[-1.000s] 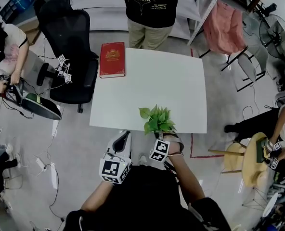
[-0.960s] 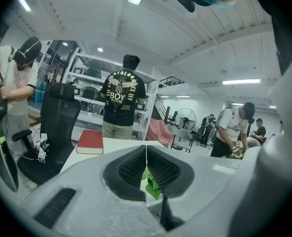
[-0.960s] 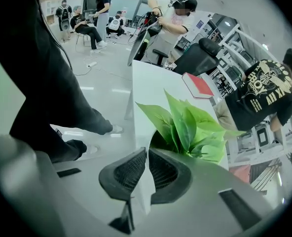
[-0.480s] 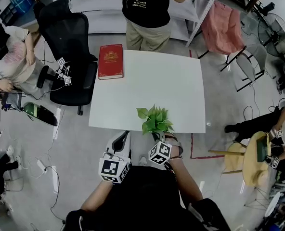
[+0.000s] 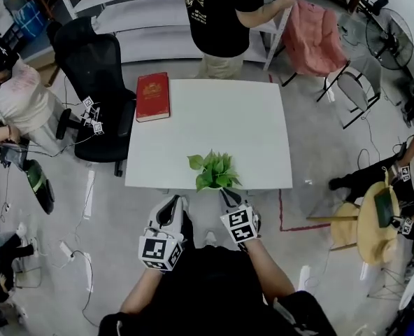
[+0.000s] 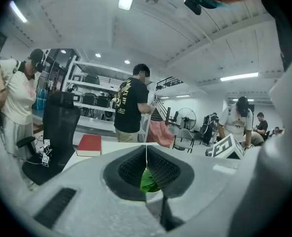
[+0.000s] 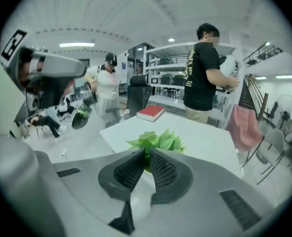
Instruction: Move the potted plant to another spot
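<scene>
**Q:** Where is the plant right now?

**A:** I have the potted plant in the lower middle of the head view. It is on the white table, right at the edge nearest me and well apart from the red book at the table's upper left corner.

**Q:** What are your fingers doing?

**A:** The right gripper is on the plant. In the right gripper view its fingers are drawn in to a narrow slit. I read the white strip pinched between them as the pot's rim, with the leaves fanning out just above the tips. The left gripper sits below the table edge in the frame, to the left of the plant. Its fingers are pressed together on nothing, and through the hollow behind the tips I only glimpse a leaf and a bit of white pot.

**Q:** So how far along are you?

**A:** Early, I judge. The grasp looks made, so I count 1 step done. I can't tell whether the pot is off the table yet, because the leaves hide its base from above. 3 steps remain: lift it, carry it to a bare patch, then set it down and let go. The upper and right parts of the table look bare, so I would head there with the right gripper alone.
</scene>
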The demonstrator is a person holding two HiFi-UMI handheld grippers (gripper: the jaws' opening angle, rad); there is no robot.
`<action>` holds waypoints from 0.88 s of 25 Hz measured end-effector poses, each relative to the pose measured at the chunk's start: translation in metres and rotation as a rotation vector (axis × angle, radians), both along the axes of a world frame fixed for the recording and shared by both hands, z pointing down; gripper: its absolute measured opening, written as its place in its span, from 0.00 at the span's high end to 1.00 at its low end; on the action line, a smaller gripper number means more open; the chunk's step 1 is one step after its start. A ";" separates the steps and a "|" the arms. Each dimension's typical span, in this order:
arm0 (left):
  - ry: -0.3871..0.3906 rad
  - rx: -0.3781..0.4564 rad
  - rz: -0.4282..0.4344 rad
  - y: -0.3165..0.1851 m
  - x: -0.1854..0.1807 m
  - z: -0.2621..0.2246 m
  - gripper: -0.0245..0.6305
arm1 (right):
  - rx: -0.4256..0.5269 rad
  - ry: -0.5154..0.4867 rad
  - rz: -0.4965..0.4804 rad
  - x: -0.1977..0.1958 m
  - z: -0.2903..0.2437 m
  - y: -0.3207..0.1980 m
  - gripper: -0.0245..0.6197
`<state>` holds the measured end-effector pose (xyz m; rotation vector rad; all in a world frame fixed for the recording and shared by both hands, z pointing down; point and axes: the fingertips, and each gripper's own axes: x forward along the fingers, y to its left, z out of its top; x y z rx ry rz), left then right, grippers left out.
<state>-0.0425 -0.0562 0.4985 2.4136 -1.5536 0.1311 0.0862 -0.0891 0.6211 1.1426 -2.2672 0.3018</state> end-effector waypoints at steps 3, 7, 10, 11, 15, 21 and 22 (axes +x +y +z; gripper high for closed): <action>-0.006 0.002 -0.019 0.014 0.004 -0.005 0.93 | -0.004 -0.121 0.068 0.013 -0.014 0.009 0.94; -0.007 -0.001 -0.030 0.028 0.009 -0.010 0.93 | 0.011 -0.216 0.105 0.022 -0.037 0.018 0.94; -0.006 0.003 -0.020 0.036 0.013 -0.015 0.93 | 0.025 -0.264 0.122 0.026 -0.051 0.027 0.94; -0.008 0.005 -0.018 0.038 0.013 -0.017 0.93 | 0.029 -0.278 0.131 0.027 -0.054 0.030 0.94; -0.013 0.037 -0.019 0.039 0.009 -0.024 0.93 | 0.057 -0.318 0.169 0.026 -0.070 0.039 0.94; 0.011 0.052 -0.022 0.041 0.004 -0.034 0.93 | 0.119 -0.368 0.250 0.026 -0.107 0.054 0.94; 0.017 0.051 -0.020 0.042 0.003 -0.037 0.93 | 0.126 -0.384 0.266 0.025 -0.114 0.056 0.94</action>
